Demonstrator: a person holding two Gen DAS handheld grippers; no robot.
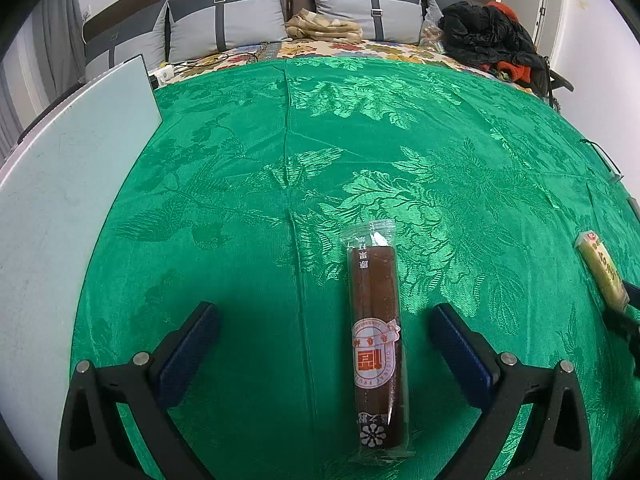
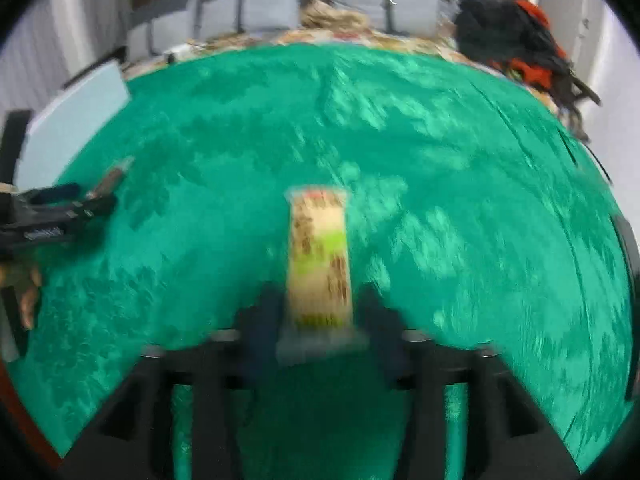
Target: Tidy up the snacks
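Brown snack bar point(image 1: 375, 340) lies on the green bench cloth point(image 1: 248, 184), long axis near-to-far, between the left gripper's point(image 1: 324, 340) wide-open jaws, untouched. Right gripper point(image 2: 320, 312) jaws grasp the yellow snack pack point(image 2: 320, 256), pointing far.

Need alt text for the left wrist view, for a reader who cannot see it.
A brown wrapped snack bar lies lengthwise on a green patterned cloth, between the open left gripper and untouched by it. A yellow snack bar lies at the right edge; grey pillows line the back.
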